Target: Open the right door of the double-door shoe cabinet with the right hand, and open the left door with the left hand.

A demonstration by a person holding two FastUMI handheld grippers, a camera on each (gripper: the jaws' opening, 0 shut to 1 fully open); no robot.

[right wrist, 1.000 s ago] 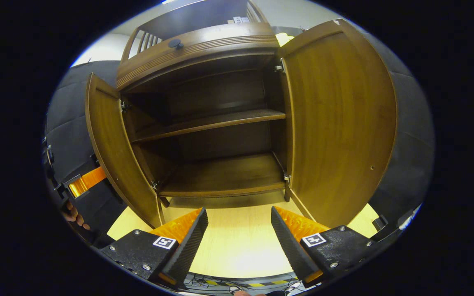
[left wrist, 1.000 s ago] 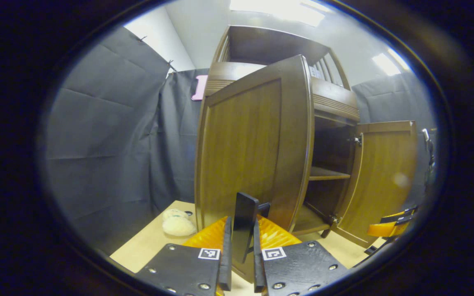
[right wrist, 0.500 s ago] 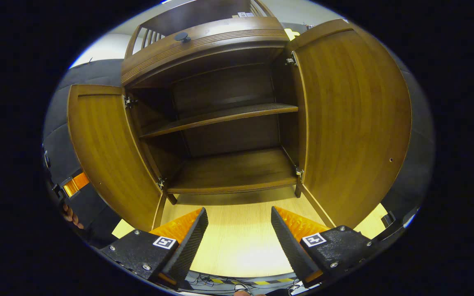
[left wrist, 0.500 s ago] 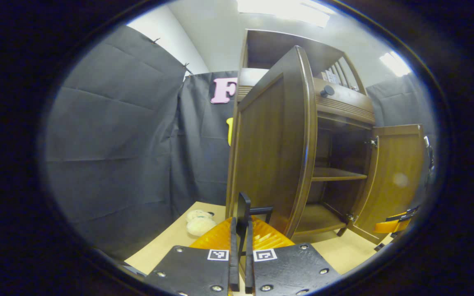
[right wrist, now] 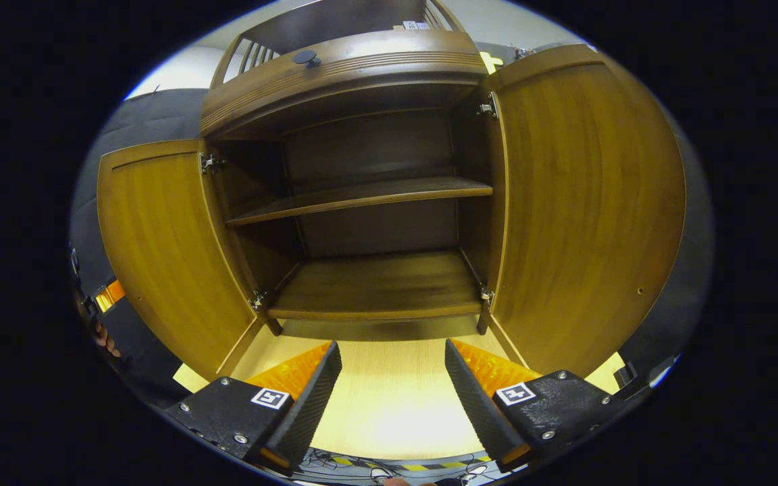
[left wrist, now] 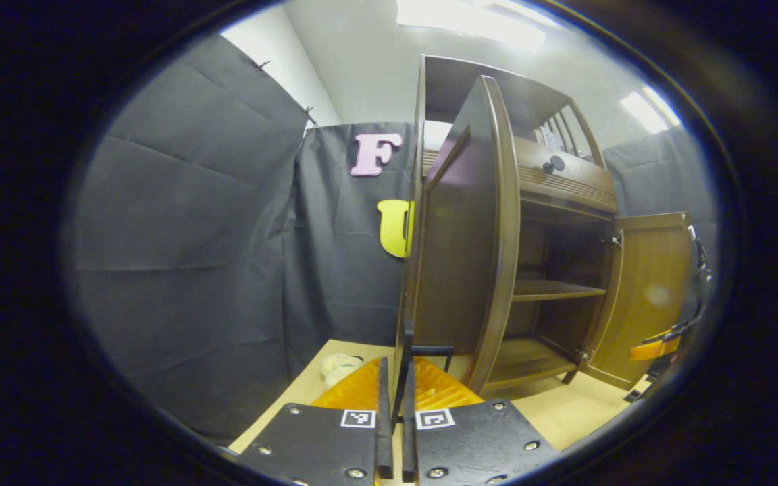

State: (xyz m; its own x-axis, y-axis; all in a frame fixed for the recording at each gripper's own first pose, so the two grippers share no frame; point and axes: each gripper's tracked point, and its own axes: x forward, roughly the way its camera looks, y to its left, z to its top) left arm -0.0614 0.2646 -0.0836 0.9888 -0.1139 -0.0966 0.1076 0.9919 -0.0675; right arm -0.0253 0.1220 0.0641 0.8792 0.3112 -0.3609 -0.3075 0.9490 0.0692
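**Both doors of the shoe cabinet stand open**

We see the left hand-held gripper (left wrist: 396, 432) closed on the thin dark handle (left wrist: 405, 351) of the left brown wooden door (left wrist: 460, 250), which rises directly ahead of it, edge-on to us. Beyond and to the right of it, the brown wooden double-door shoe cabinet (left wrist: 551, 182) shows its inner shelf (left wrist: 548, 290) and the right brown wooden door (left wrist: 645, 290), swung wide. A pale fluffy thing (left wrist: 340, 366) lies on the light floor (left wrist: 578, 415) just left of the fingers.

The right hand-held gripper (right wrist: 392, 398) is open and holds nothing. The cabinet's open inside is straight ahead of it, with one door on each side.
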